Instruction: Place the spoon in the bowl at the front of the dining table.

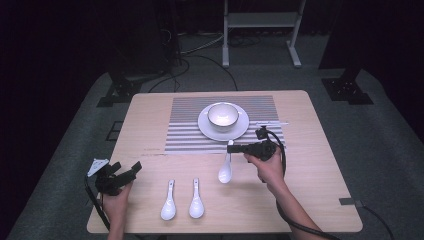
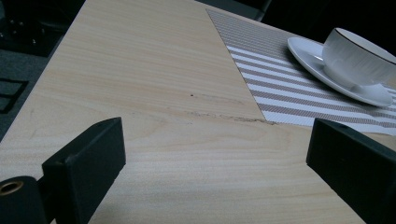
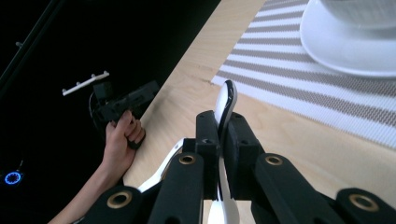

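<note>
Pale wood makes up the counter [image 1: 150, 125], with a striped mat [image 1: 185, 132] across its far middle. On the mat sits a white plate [image 1: 206, 131] carrying a white bowl [image 1: 222, 116]. The right hand-held gripper [image 1: 231, 148] is clamped on the handle of a white spoon [image 1: 226, 170], which hangs just off the mat's near edge. The left hand-held gripper [image 1: 127, 169] stands wide, holding nothing, at the near left. Two more spoons [image 1: 169, 206] [image 1: 196, 204] lie side by side near the front edge.
</note>
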`<state>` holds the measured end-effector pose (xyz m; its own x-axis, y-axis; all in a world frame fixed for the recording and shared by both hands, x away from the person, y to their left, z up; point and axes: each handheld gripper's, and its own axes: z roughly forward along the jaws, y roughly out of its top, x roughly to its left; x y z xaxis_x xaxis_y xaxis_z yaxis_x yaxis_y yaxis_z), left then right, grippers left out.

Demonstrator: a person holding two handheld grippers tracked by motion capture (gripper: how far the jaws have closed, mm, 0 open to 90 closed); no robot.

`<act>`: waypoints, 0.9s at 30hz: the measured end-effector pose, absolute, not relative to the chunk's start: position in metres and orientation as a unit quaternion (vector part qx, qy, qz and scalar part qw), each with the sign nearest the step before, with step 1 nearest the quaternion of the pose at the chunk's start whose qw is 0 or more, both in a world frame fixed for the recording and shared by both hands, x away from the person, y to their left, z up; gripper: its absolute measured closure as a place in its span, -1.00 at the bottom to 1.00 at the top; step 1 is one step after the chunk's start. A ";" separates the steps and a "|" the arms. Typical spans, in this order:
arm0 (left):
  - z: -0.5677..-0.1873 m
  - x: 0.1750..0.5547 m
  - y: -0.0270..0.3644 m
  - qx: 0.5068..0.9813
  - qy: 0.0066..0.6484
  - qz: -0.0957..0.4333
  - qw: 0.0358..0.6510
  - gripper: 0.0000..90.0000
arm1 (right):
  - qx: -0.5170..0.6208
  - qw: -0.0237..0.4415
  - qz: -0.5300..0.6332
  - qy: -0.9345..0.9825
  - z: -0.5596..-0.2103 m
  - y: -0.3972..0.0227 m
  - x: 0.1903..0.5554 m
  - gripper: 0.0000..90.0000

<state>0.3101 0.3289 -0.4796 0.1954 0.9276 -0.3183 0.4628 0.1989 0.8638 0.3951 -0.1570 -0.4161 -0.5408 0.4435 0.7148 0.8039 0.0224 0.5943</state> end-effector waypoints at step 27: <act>-0.480 0.310 0.330 0.588 0.590 0.230 0.504 -0.93 | -0.475 0.116 -0.543 -0.683 -0.374 -0.139 0.464 0.88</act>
